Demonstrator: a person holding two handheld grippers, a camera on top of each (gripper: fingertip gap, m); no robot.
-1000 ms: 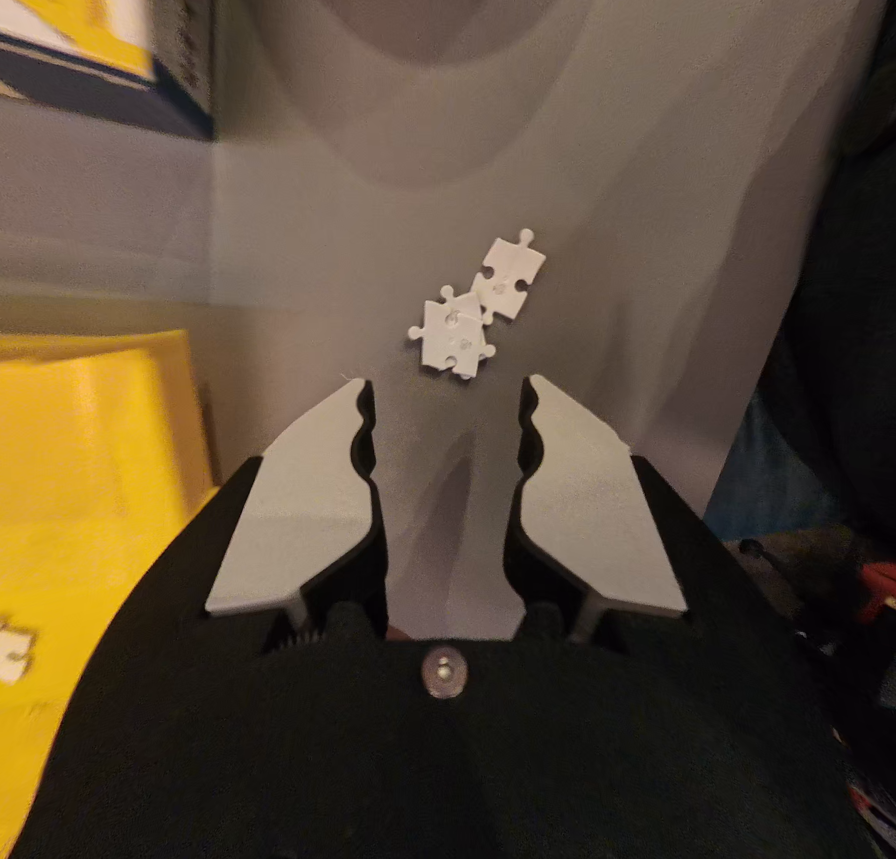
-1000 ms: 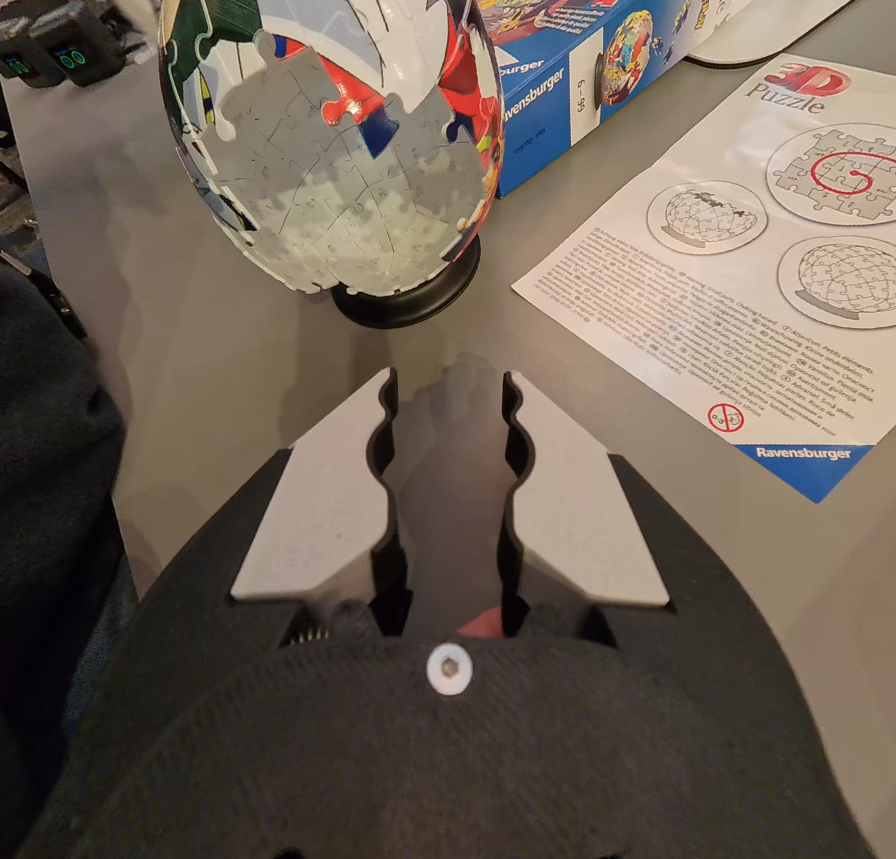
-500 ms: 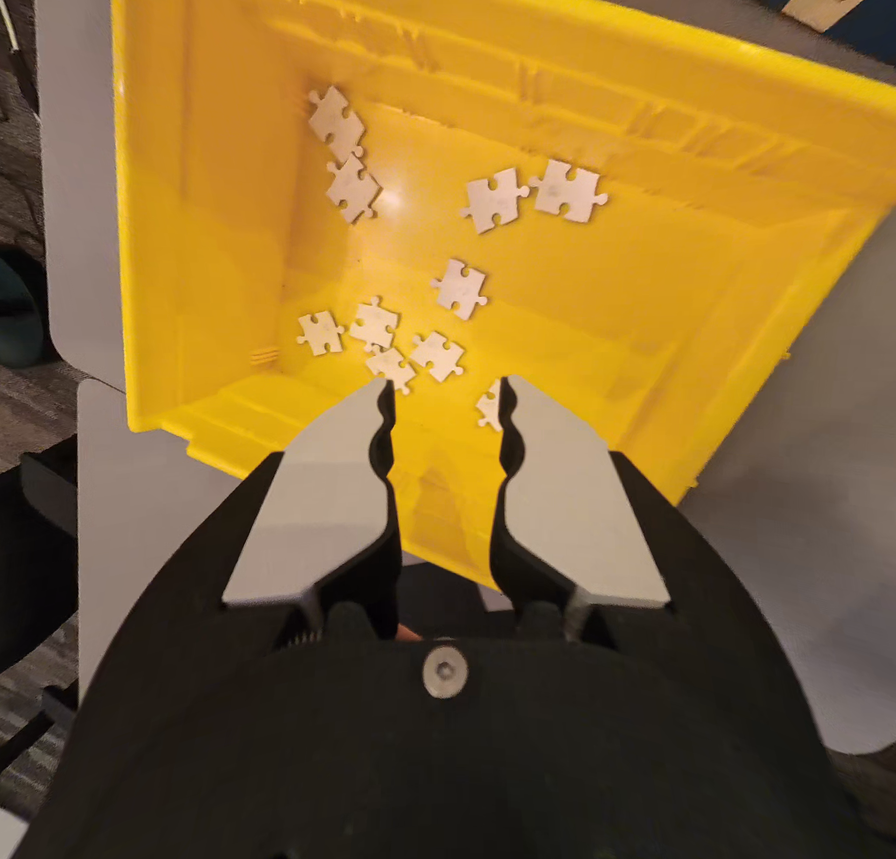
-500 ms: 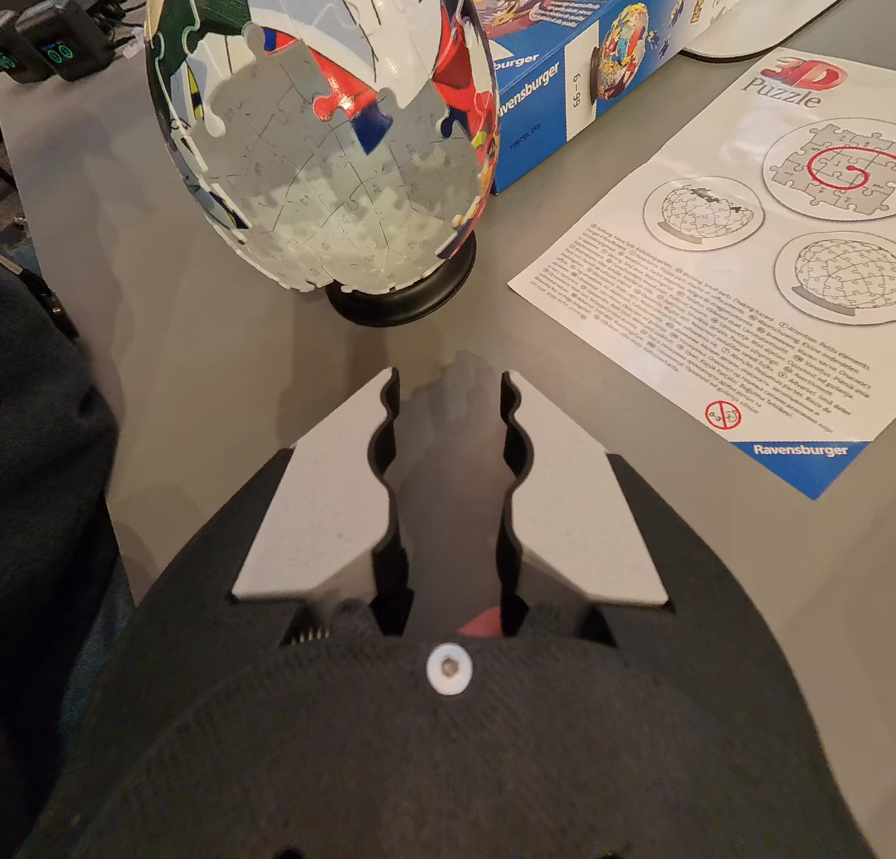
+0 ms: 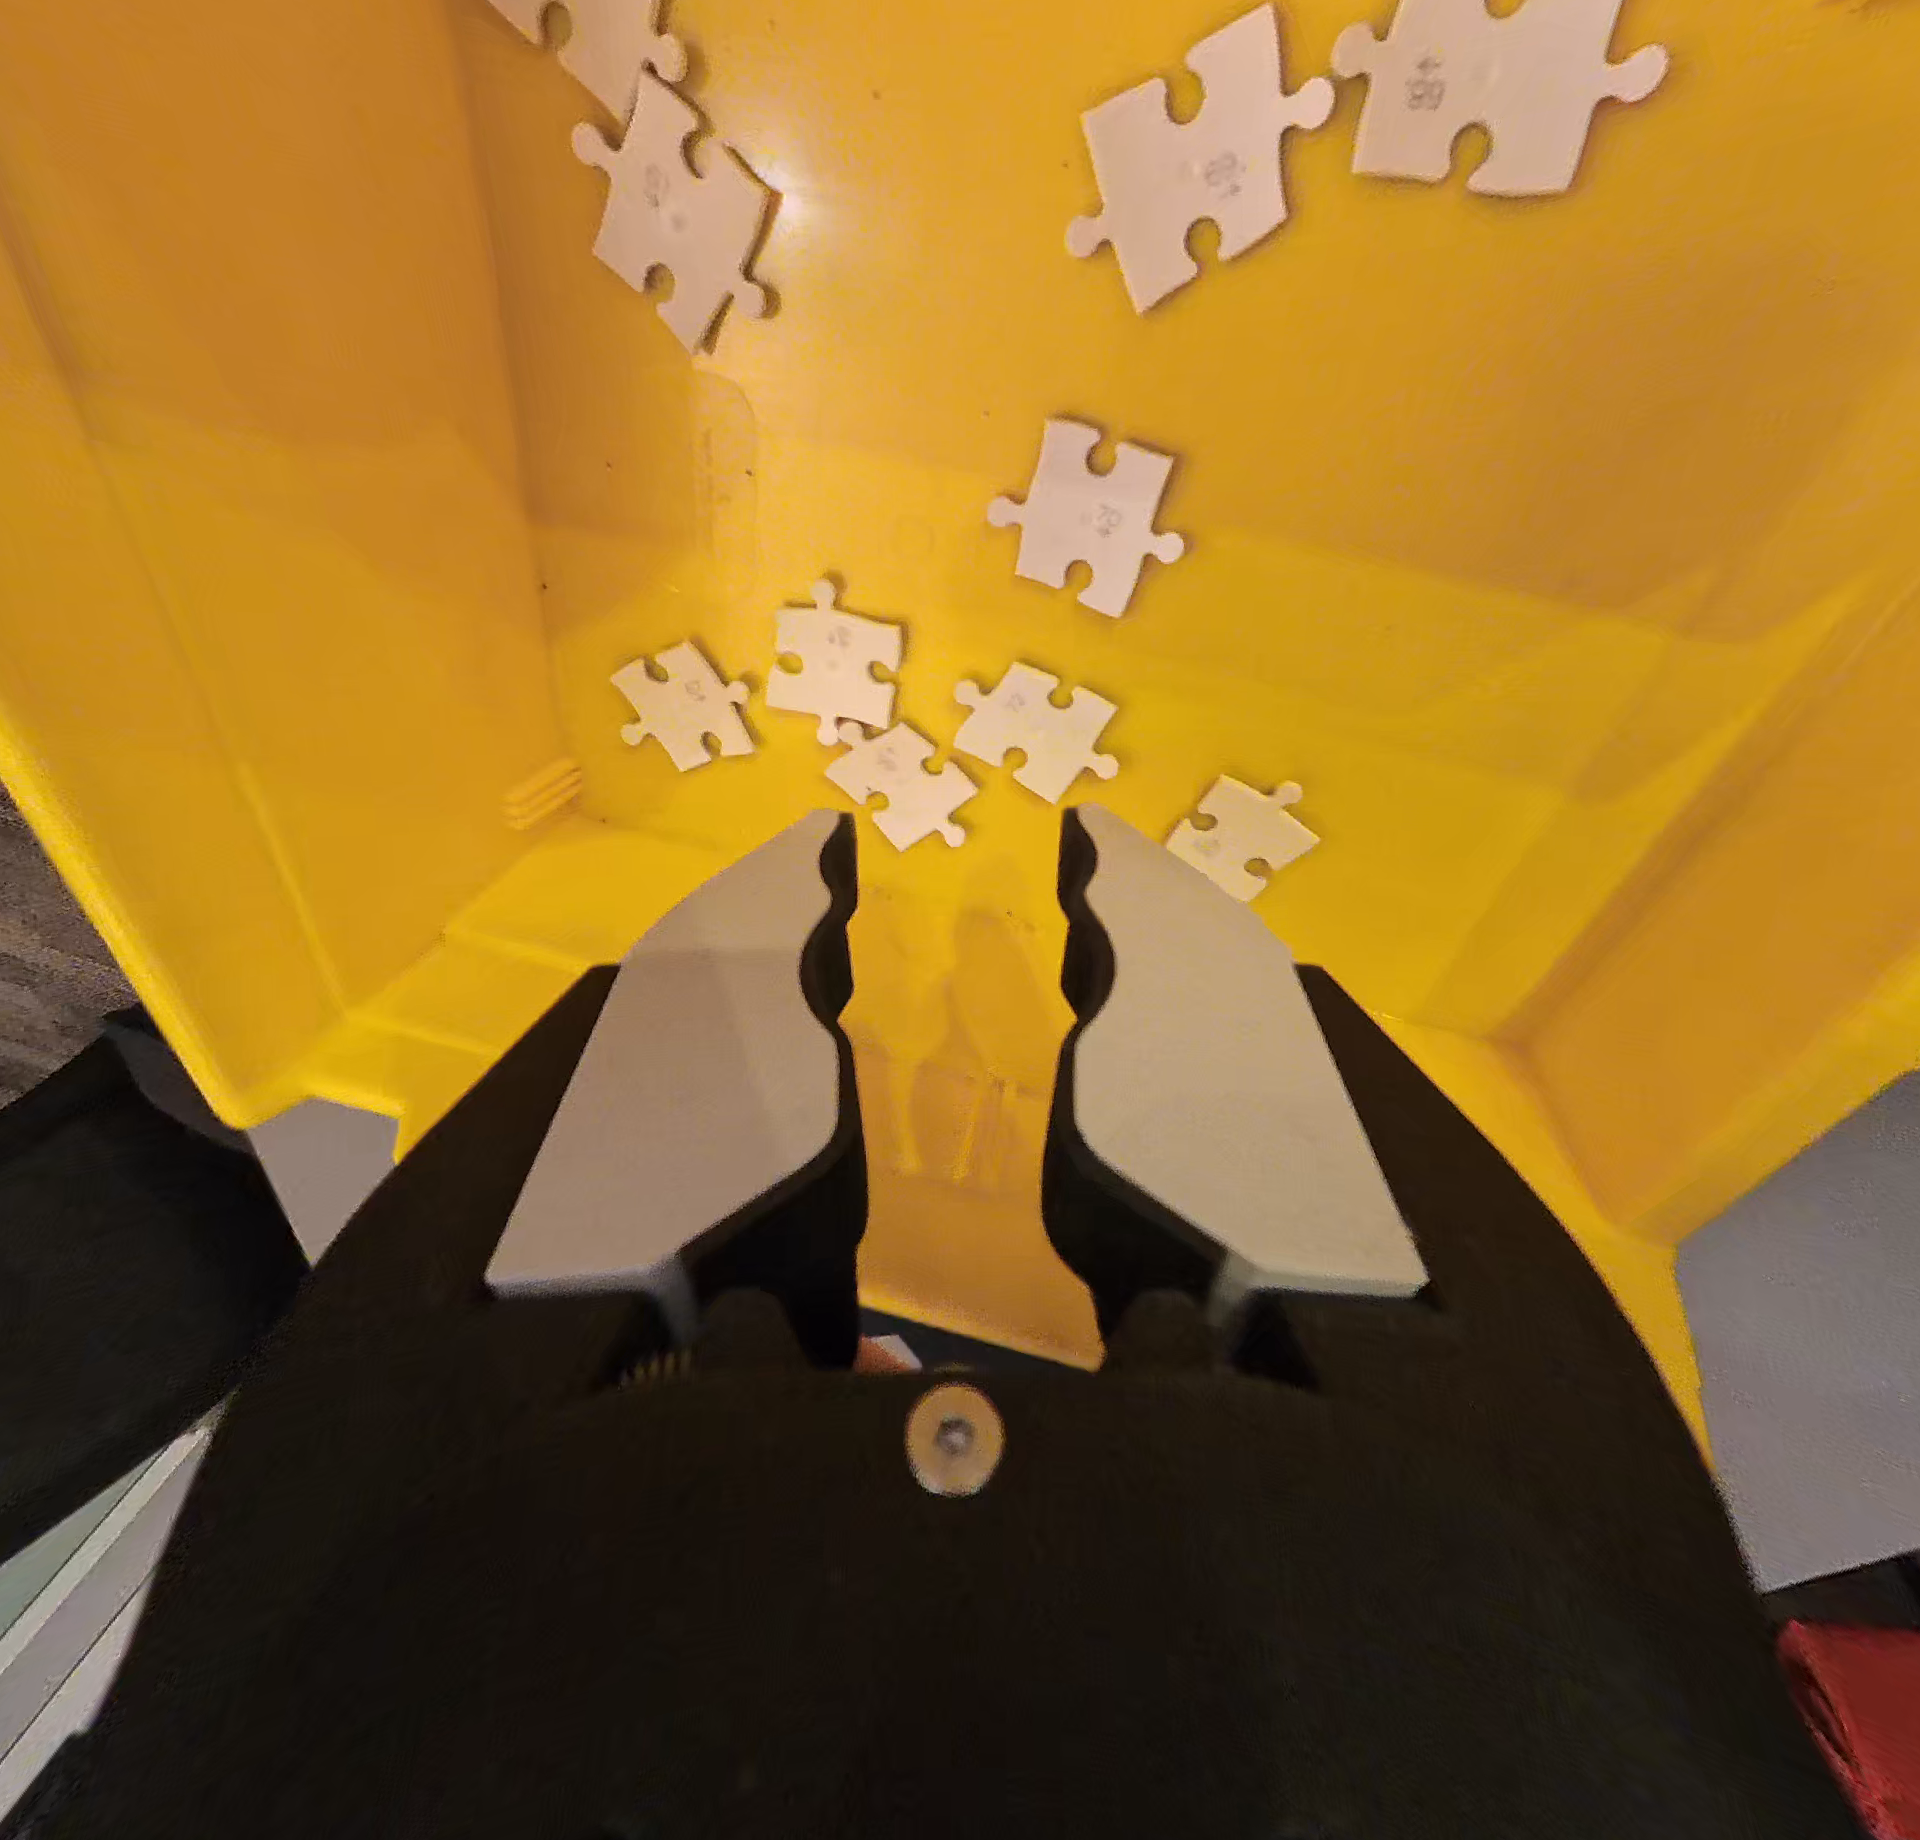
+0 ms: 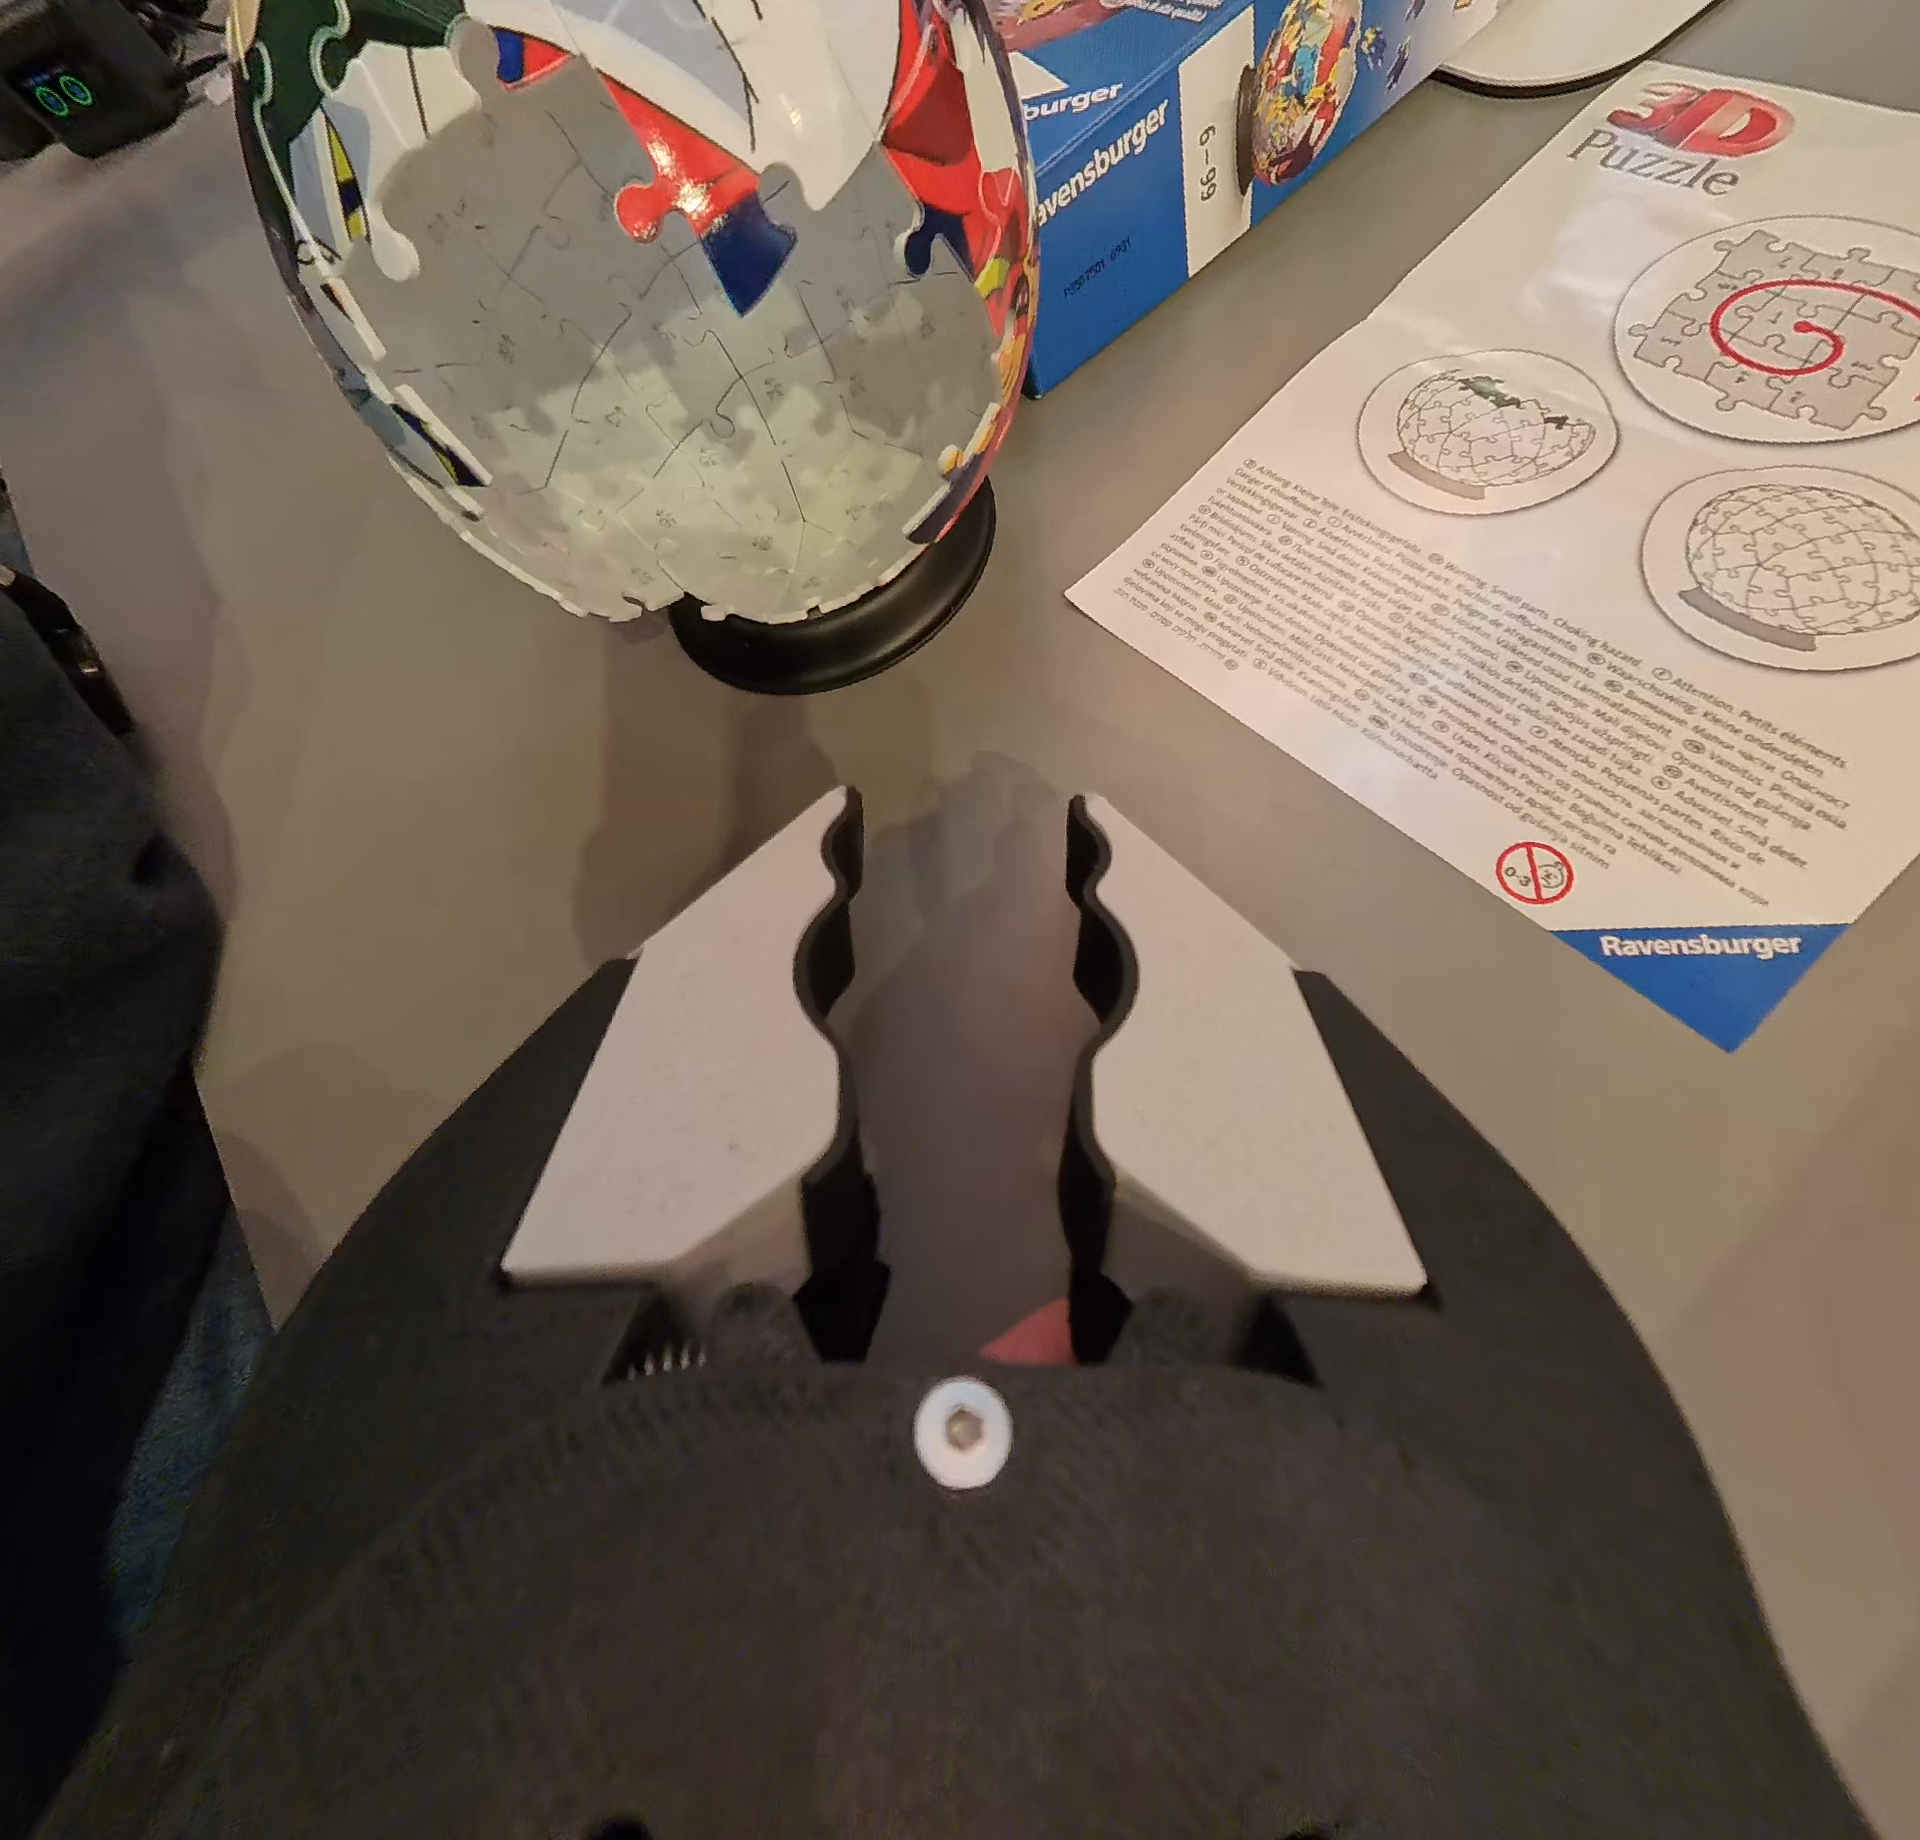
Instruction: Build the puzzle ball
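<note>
The left gripper (image 5: 956,829) hung over the yellow bin (image 5: 312,543). Its two fingers were spread apart with nothing between them. It looked ready to pick up a piece.

Loose pieces lay flat on the bin floor with their white backs up. That way, none of them showed its picture. The nearest piece (image 5: 902,784) sat just past the fingertips, with one edge touching the piece next to it. Another piece (image 5: 1242,836) lay near the right finger. More pieces (image 5: 1195,154) lay farther off, near the back. The bin's tall walls probably kept the little pieces from sliding away.

The right gripper (image 6: 964,803) waited low over the grey table (image 6: 416,803). Its fingers were spread too, and it held nothing. The ball (image 6: 623,263) stood a little way in front of it on a black ring stand (image 6: 842,637). The stand likely stopped the ball from rolling. The ball was not done. A big hole faced the gripper, and you could see the pale inside of the far wall through it. That open side was probably turned this way so new pieces could go in easily.

A paper sheet (image 6: 1507,564) lay flat to the right, likely so the steps could be read. A blue box (image 6: 1195,159) sat behind the ball.
</note>
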